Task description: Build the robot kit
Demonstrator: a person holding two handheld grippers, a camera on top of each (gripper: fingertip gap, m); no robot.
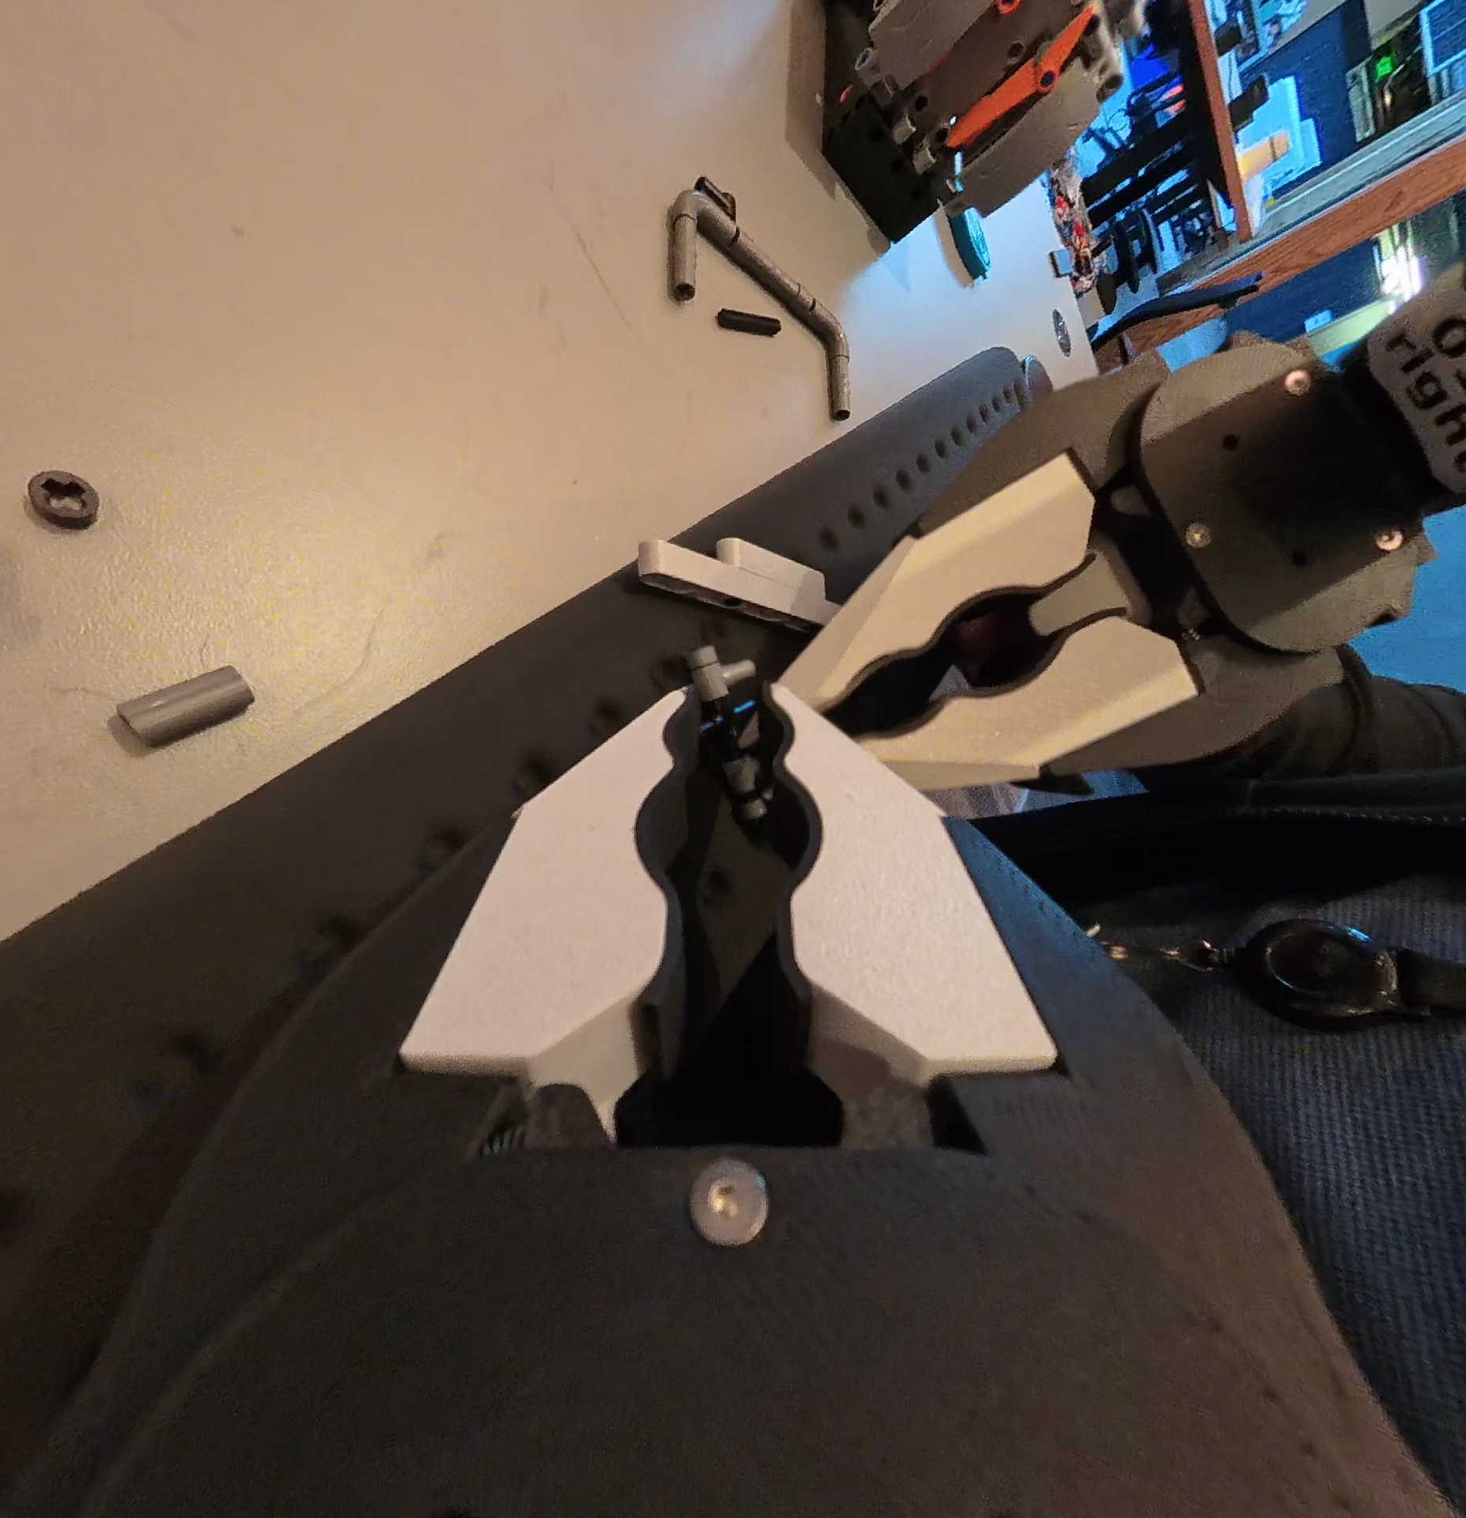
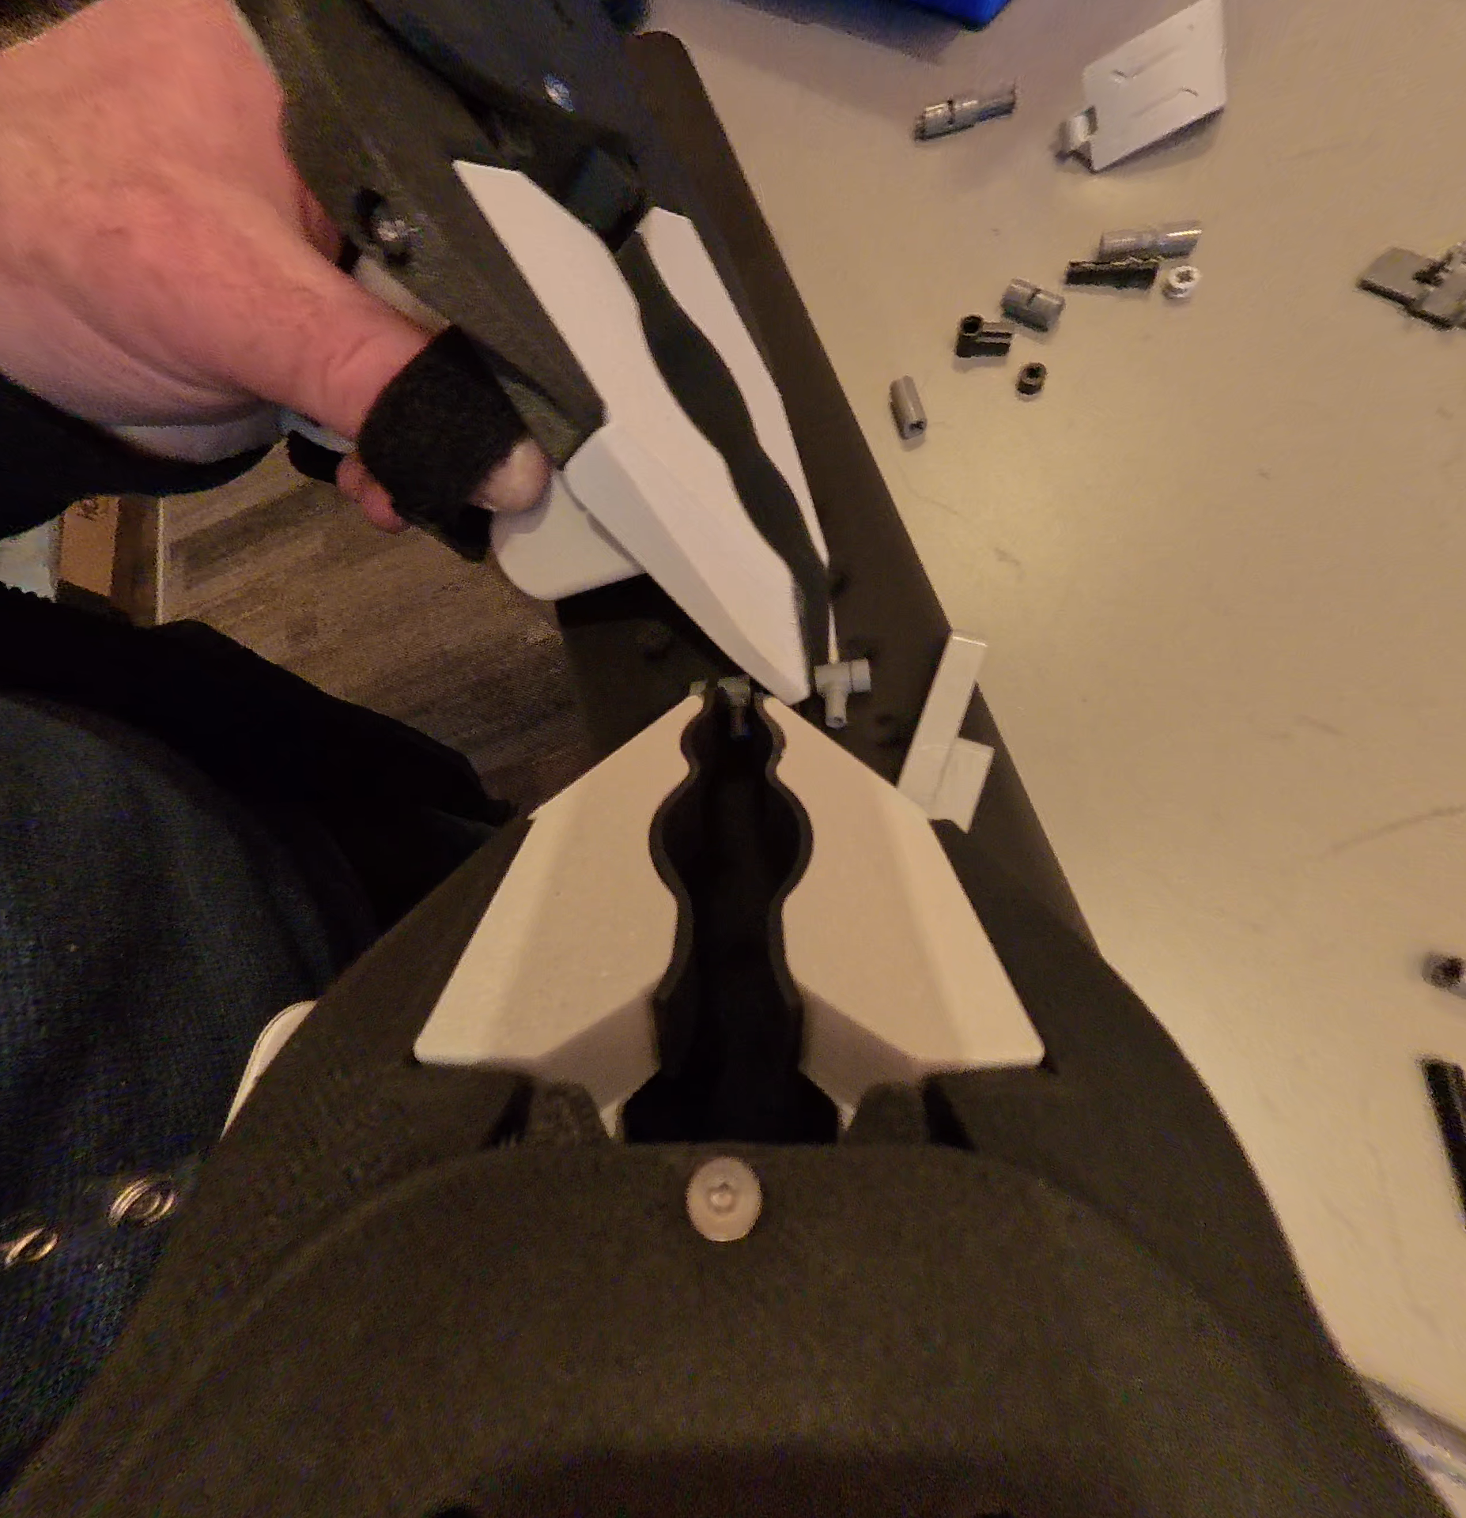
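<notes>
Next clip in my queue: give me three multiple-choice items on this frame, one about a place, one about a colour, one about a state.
1. Where does the light grey flat piece lie?
A. on the dark perforated panel's edge
B. on the floor
C. in a bin

2. What colour are both grippers' fingers?
A. orange
B. off-white
C. blue

3. How is the left gripper?
A. wide open, empty
B. out of view
C. shut on the small grey and black connector assembly

A: it lies across the panel's rim beside the table.
B: both views show pale fingers.
C: the tips close around the part.
</notes>
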